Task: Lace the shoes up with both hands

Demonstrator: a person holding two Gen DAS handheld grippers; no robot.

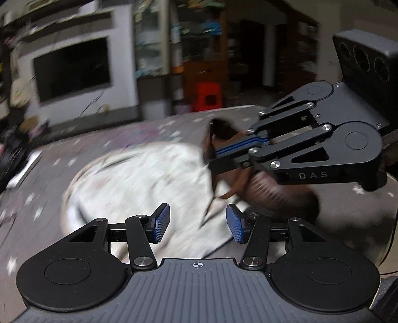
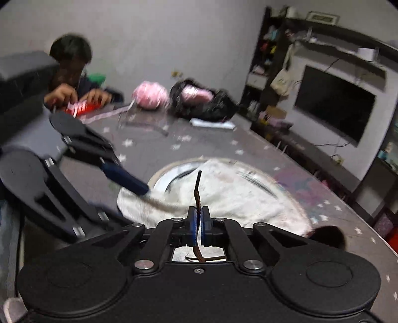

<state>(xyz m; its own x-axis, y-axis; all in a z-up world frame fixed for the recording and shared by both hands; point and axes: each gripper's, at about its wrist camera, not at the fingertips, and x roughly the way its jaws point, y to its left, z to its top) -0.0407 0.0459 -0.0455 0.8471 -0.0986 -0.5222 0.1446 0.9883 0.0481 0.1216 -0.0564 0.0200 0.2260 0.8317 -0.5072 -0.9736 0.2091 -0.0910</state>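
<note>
Shoe [image 1: 278,191], brown, blurred, on white cloth [image 1: 139,179] over grey table [image 1: 139,129]. Lace [image 2: 197,196] pinched between closed right gripper [image 2: 198,218] pads, tip upright. Left gripper [image 1: 197,223] spread wide, empty, near shoe.

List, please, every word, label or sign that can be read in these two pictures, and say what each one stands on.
"DAS": pale letters on the black side of the right gripper, which is shut on the brown lace.
A crosshair mark, not a word, on the grey body of the left gripper, which is open.
The framed sign on the top shelf is too blurred to read.
Nothing else is readable.
</note>
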